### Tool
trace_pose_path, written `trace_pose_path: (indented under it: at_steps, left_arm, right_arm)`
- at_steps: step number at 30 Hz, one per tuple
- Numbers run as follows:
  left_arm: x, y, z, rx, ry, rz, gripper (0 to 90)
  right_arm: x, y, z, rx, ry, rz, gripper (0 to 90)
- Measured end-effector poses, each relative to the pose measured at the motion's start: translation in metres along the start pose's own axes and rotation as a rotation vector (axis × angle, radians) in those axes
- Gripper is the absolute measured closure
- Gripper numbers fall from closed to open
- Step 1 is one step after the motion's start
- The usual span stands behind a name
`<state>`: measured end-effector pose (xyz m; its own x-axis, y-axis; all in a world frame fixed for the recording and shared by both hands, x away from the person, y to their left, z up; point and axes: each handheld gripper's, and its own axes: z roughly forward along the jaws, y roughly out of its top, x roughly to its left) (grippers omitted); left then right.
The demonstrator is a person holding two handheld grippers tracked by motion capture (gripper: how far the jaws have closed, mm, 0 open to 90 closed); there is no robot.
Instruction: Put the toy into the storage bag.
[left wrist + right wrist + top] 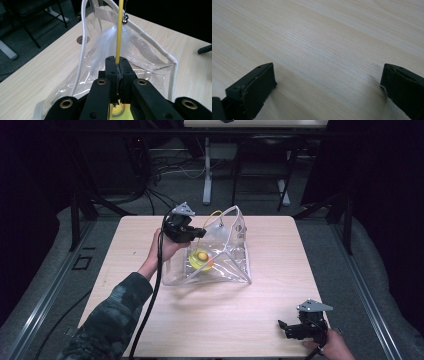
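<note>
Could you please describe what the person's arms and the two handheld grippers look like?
Both grippers are black, each topped with a grey three-cornered plate. The left gripper trails a thick black cable along a camouflage-patterned sleeve. Its fingers are flat black blocks on arms fitted with brass-ringed holes. The right gripper has the same build, with square-ended black fingers.

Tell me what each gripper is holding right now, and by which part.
The left gripper is shut on the yellow cord at the clear bag, gripping it low on its length. The right gripper is open, holding nothing.
</note>
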<state>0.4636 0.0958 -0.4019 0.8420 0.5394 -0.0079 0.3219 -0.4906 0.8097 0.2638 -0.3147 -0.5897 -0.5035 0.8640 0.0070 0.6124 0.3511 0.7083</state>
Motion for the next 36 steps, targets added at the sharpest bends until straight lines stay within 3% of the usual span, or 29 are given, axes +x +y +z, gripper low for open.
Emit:
trace_pose_path:
  at_steps: [5, 13, 16, 19, 25, 36]
  left_arm:
    - [-0.001, -0.002, 0.008, -0.008, 0.001, -0.006, 88.3]
    - [-0.002, -0.012, 0.023, 0.037, -0.003, -0.012, 88.3]
    - [-0.001, -0.019, 0.027, 0.038, -0.001, -0.025, 88.2]
    - [0.002, -0.020, 0.028, 0.037, -0.005, -0.043, 88.3]
    - [0.004, -0.024, 0.030, 0.059, 0.040, -0.057, 88.2]
    - [0.007, -0.027, 0.029, 0.068, 0.020, -0.080, 85.8]
  right_arm:
    - [0.000, 0.000, 0.000, -0.003, -0.001, 0.003, 0.0]
    - [-0.001, 0.001, -0.002, 0.021, -0.017, -0.017, 0.0]
    - [0.000, 0.000, 0.000, 0.000, -0.004, 0.000, 0.0]
    - [0.000, 0.000, 0.000, 0.003, -0.003, -0.002, 0.0]
    - [0.000, 0.000, 0.000, 0.003, -0.003, -0.002, 0.0]
    - [0.000, 0.000, 0.000, 0.003, -0.003, -0.002, 0.0]
